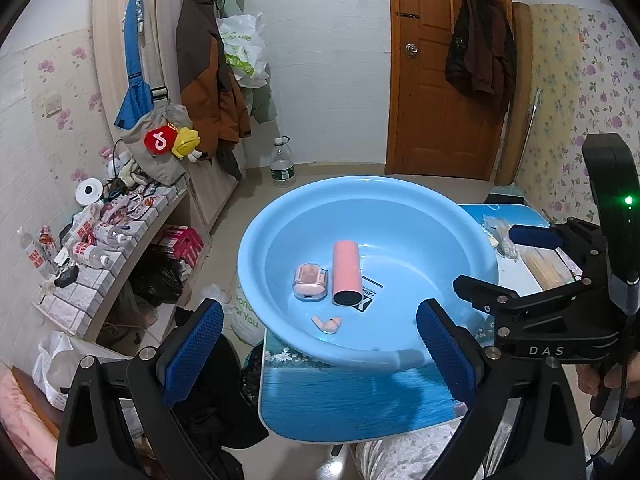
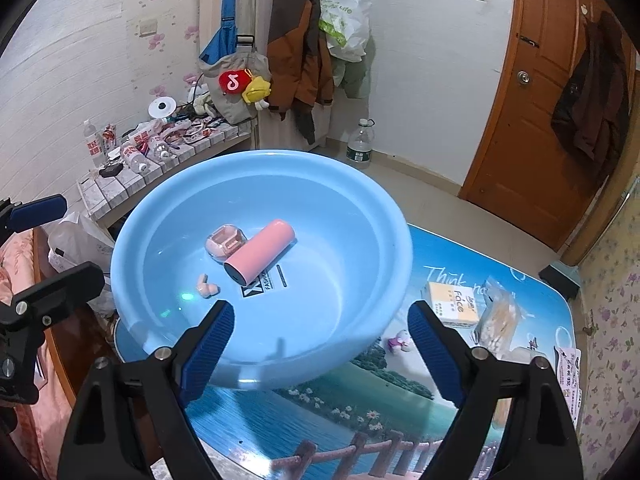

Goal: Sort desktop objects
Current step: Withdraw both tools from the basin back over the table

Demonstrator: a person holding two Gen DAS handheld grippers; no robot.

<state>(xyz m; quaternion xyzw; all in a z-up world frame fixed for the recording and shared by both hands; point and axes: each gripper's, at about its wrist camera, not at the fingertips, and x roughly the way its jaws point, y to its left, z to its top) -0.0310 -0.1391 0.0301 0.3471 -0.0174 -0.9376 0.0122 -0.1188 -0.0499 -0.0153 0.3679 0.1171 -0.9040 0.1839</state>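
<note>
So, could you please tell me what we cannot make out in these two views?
- Black label on the basin floor: the pink cylinder covers part of it in both views; print too small.
- Small pink pieces near it: too small to identify.
- Bag of pale snacks: left wrist view, the right gripper hides it.
- Paper: cut off by the right view's edge.

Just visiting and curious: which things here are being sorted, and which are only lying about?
Being sorted: blue basin holding pink cylinder, earbud case, pink earbuds; tissue pack, snack bag.

Lying about: hanging coats, water jug, shelf clutter.
</note>
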